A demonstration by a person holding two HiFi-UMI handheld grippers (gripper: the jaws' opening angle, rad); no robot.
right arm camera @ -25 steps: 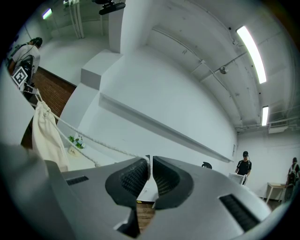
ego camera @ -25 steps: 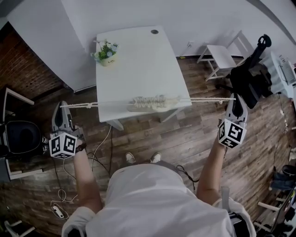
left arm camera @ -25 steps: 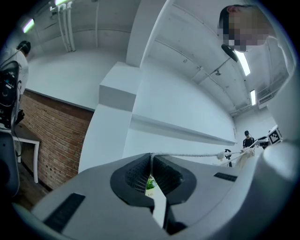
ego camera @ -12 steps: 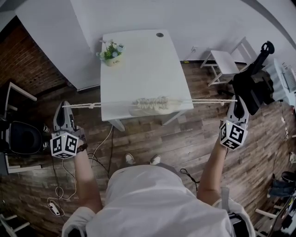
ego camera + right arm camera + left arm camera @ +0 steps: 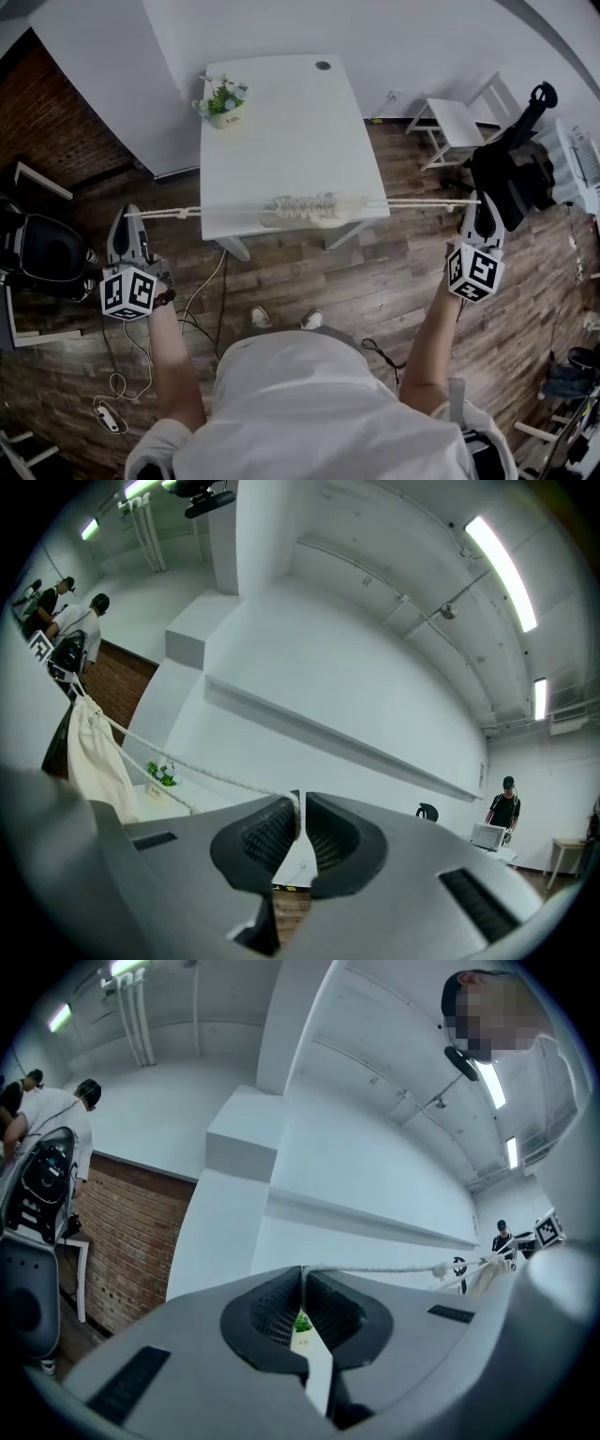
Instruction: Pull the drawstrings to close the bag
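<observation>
L gripper [image 5: 127, 216] out at 9 o'clock, jaws pinched on the left drawstring [image 5: 178, 213] — R gripper [image 5: 478, 201] at 3 o'clock, clamped on the right drawstring [image 5: 422, 202]. Both cords taut. Bag [image 5: 302, 208] sits bunched at 12 o'clock on the table [image 5: 281, 131] near edge — flower pot [image 5: 223, 101] at 11 o'clock.

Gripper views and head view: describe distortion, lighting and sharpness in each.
Left gripper view: heavy fisheye, black corners, straight lines bowed. Right gripper view: same fisheye, lamps glaring overhead. Head view: dimmer, edges curved, cord and table sharp.
</observation>
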